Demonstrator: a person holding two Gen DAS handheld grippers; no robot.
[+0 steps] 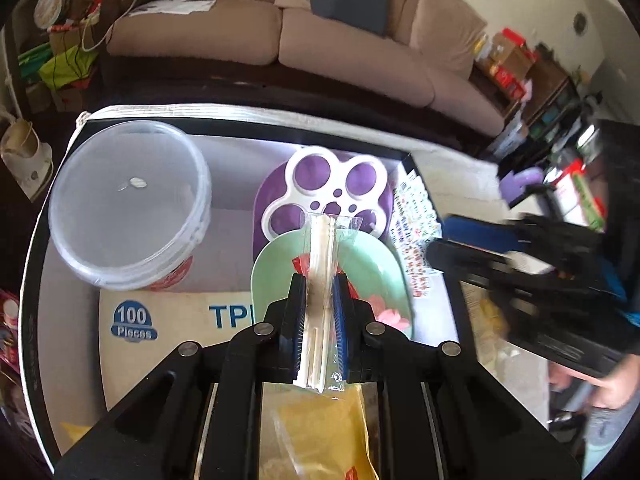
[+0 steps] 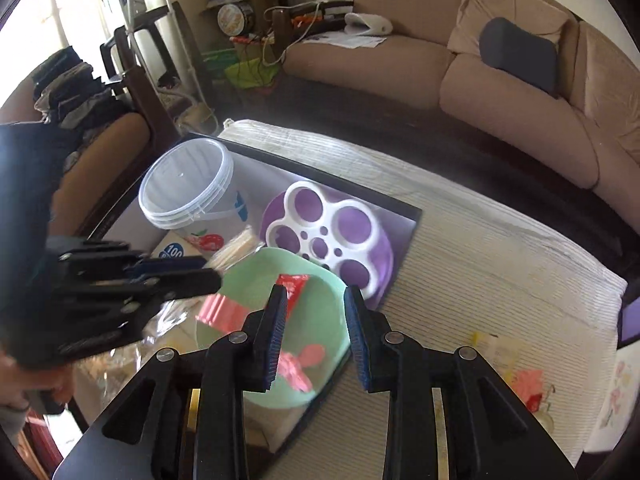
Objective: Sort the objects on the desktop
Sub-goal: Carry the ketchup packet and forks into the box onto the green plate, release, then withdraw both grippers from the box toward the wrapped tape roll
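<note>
My left gripper is shut on a clear-wrapped packet of white sticks, which hangs over the green plate inside a black-rimmed box. Its far end points at a purple plate with a white paw-shaped insert. My right gripper stands open over the green plate with nothing between its fingers. Red wrappers lie on that plate. The left gripper shows blurred at the left of the right wrist view. The right gripper shows blurred at the right of the left wrist view.
The box also holds a clear plastic bucket and a cardboard carton marked "100 Pieces". A sticker sheet lies by its right wall. A yellow bag is under my left gripper. Striped cloth covers the table, with a sofa beyond.
</note>
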